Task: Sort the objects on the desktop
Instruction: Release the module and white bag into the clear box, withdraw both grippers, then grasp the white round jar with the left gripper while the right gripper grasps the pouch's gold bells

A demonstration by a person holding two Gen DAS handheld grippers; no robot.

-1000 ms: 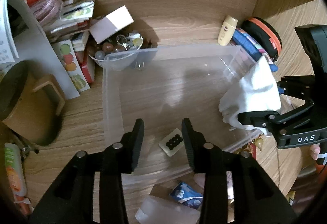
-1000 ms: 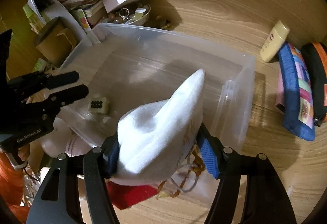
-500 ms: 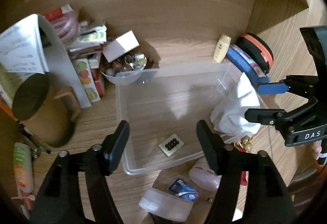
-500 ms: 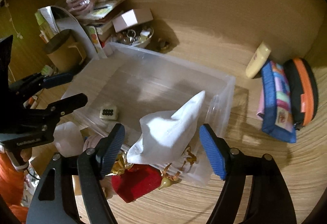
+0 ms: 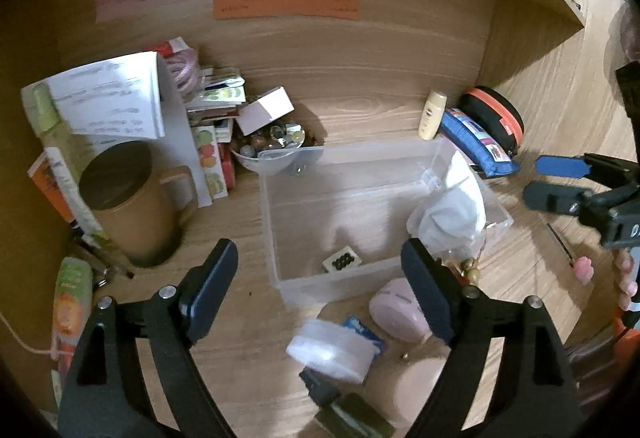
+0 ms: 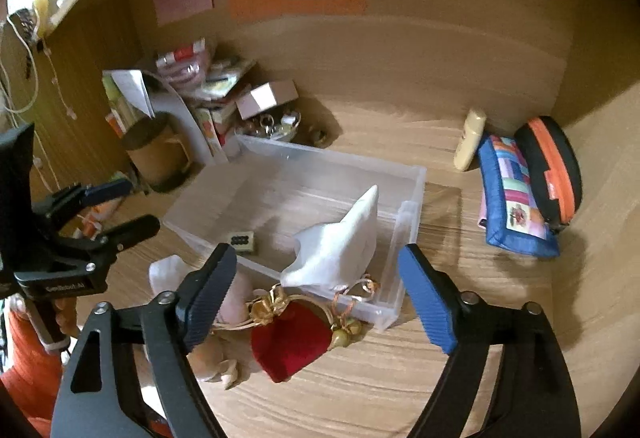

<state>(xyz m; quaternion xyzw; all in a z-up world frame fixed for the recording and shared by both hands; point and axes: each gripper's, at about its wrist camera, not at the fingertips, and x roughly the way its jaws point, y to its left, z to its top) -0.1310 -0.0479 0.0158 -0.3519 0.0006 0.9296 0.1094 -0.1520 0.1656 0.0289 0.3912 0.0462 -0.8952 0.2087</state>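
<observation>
A clear plastic bin (image 5: 344, 158) (image 6: 412, 174) sits on the wooden desk. Inside lies a small card of black beads (image 5: 343, 261) (image 6: 241, 240). A white cloth pouch (image 5: 454, 208) (image 6: 340, 244) leans in the bin's right corner, its gold cords hanging over the rim. My left gripper (image 5: 320, 278) is open and empty, raised above the bin's near edge. My right gripper (image 6: 320, 278) is open and empty, held above and back from the pouch. A red heart-shaped piece (image 6: 290, 344) with gold trinkets lies outside the bin.
A brown mug (image 5: 128, 198), books and papers, and a bowl of trinkets (image 5: 272, 142) crowd the left. A lotion tube (image 5: 431, 114), blue pouch (image 6: 512, 194) and black-orange case (image 6: 550, 166) sit right. A pink oval case (image 5: 394, 308), white container (image 5: 330, 350) and small packet lie before the bin.
My right gripper opened and let go of the white pouch, which now rests in the bin. Both grippers pulled back and up, and the left opened wider.
</observation>
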